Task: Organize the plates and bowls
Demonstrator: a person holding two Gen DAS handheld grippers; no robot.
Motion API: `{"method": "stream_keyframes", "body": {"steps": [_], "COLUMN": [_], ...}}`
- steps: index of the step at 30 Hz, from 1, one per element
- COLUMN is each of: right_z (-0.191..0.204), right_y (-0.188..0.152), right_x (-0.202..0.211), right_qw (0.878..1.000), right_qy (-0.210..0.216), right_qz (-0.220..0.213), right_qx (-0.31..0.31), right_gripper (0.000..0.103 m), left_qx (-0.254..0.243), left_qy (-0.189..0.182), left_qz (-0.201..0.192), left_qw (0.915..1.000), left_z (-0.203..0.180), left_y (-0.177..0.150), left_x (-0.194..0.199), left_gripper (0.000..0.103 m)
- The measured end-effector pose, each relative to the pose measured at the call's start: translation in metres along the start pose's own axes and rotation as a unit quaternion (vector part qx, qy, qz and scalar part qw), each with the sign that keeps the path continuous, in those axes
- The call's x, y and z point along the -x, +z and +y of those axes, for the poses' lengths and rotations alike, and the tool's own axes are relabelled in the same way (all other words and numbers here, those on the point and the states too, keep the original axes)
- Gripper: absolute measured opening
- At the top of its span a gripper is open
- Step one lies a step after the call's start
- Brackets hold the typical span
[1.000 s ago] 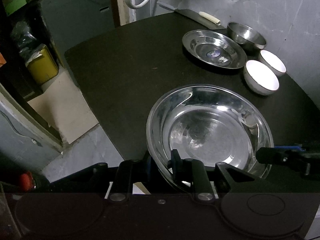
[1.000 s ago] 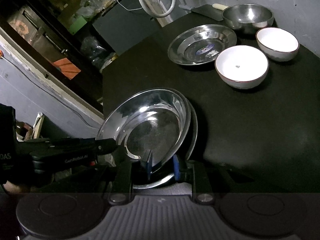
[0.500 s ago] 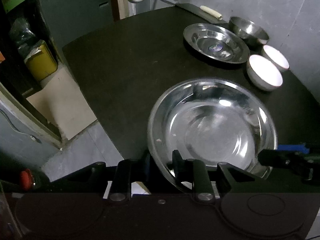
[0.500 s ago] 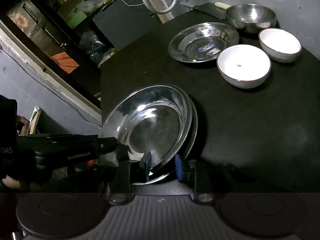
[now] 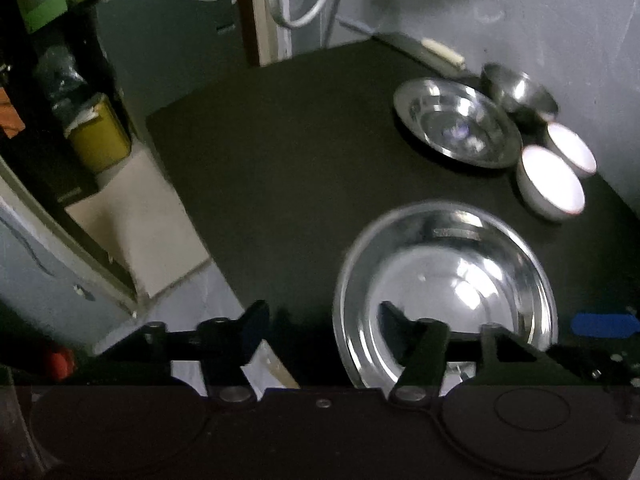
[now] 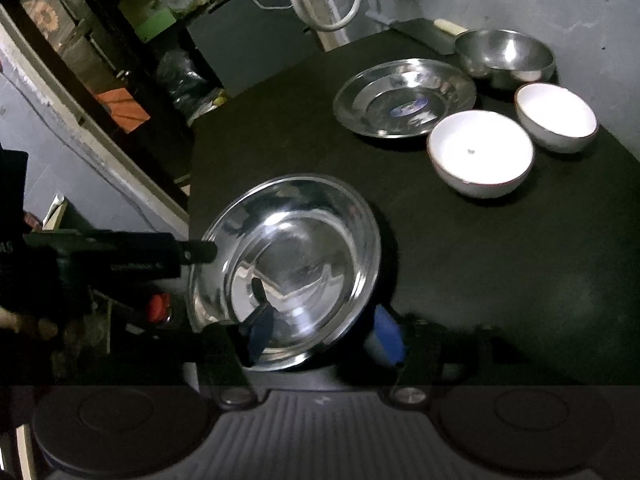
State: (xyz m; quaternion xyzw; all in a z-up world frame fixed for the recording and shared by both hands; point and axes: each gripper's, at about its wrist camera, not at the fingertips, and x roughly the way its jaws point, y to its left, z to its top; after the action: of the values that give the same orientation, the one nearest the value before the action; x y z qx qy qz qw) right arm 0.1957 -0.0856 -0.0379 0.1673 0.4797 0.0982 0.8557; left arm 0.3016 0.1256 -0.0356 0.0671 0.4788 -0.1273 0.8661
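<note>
Steel plates (image 6: pixel 288 268) sit stacked at the surface's (image 6: pixel 480 280) near-left edge between both released claws, left claw (image 5: pixel 320 320) and right claw (image 6: pixel 320 332).

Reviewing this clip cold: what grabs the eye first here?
The big shiny steel plate at the near edge of the black table, framed by both open tongs, left and right. Behind it, two bright white bowls beside another steel plate.
</note>
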Motion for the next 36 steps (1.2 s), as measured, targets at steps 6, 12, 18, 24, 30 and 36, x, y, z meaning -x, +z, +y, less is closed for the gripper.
{"method": "stream_keyframes", "body": {"steps": [6,12,18,24,30,36], "right_z": [-0.022,-0.048,-0.066,-0.07,-0.076,-0.08], "right_y": [0.021,0.065,0.103,0.129,0.141,0.145], "right_x": [0.007,0.004,-0.021,-0.051,-0.073,-0.086], "right_qw": [0.999,0.994,0.992,0.991,0.99,0.987], "right_qy": [-0.002,-0.021,-0.028,-0.062,-0.095,-0.118], "right_qz": [-0.044,-0.105,-0.12,-0.117,-0.105,-0.106], "right_qx": [-0.016,-0.03,-0.024,-0.002,0.005,0.018], "right_gripper": [0.089,0.1,0.096,0.088,0.08,0.065], "left_qx": [0.018,0.061,0.076,0.071,0.061,0.059], "left_qy": [-0.015,-0.054,-0.072,-0.091,-0.093,-0.107], "left_qz": [-0.056,-0.09,-0.09,-0.073,-0.058,-0.054], "left_qw": [0.9982,0.9926,0.9904,0.9906,0.9921,0.991], "left_z": [0.008,0.002,-0.009,-0.02,-0.028,-0.03], "left_y": [0.036,0.078,0.113,0.135,0.139,0.139], "left_x": [-0.01,-0.043,-0.08,-0.109,-0.127,-0.132], "left_gripper": [0.102,0.102,0.102,0.102,0.102,0.096]}}
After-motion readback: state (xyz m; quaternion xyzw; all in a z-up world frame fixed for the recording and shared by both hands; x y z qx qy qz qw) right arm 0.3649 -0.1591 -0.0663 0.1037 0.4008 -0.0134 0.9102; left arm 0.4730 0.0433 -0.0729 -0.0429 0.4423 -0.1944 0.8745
